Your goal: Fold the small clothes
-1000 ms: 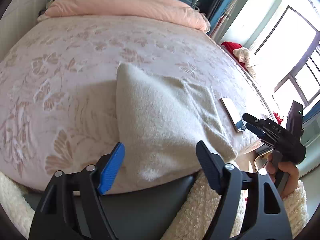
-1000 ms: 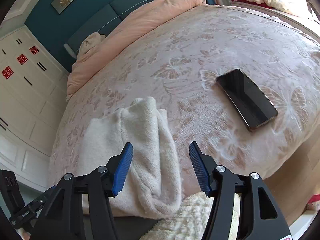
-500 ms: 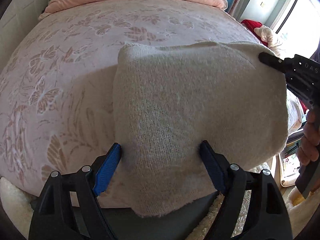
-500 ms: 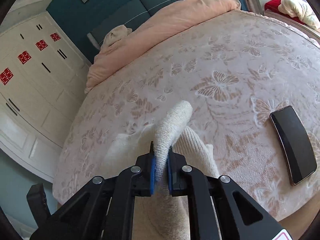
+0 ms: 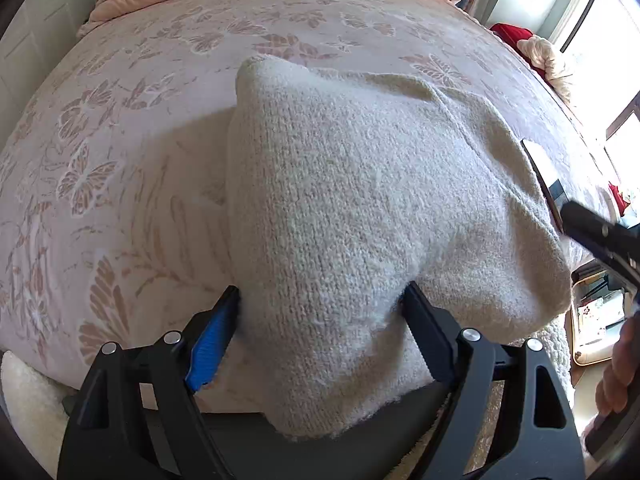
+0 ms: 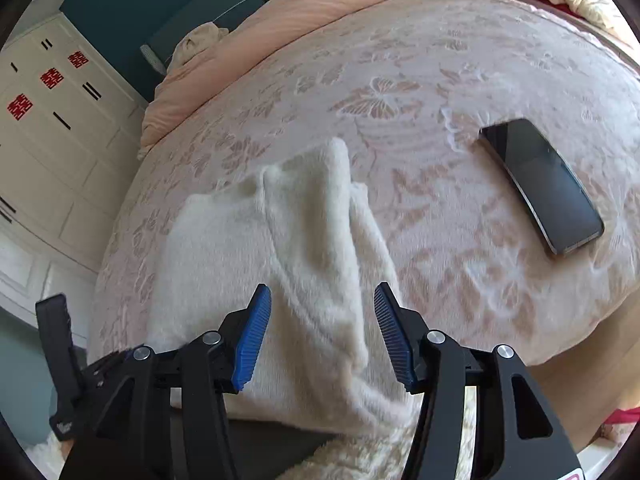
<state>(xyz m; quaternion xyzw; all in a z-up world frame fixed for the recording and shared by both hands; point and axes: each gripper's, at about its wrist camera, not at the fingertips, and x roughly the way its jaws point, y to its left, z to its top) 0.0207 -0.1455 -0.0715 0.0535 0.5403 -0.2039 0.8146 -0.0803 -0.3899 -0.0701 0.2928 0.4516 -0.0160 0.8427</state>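
A cream knitted garment [image 5: 360,208] lies folded on the bed near its front edge; it also shows in the right wrist view [image 6: 288,264]. My left gripper [image 5: 320,332] is open, its blue-padded fingers standing either side of the garment's near edge, which bulges between them. My right gripper [image 6: 322,336] is open and empty, just above the garment's near right part. The right gripper's black body shows at the right of the left wrist view [image 5: 600,236].
The bed has a pink butterfly-patterned cover [image 6: 440,80]. A black phone [image 6: 544,184] lies on it to the right of the garment. A peach duvet [image 6: 304,12] is heaped at the bed's far end. A white fluffy rug [image 5: 24,400] lies below the bed edge.
My right gripper, shut on a fold of the garment half a second ago, has opened and let it go. The lifted fold has dropped flat. My left gripper has stayed open around the near edge.
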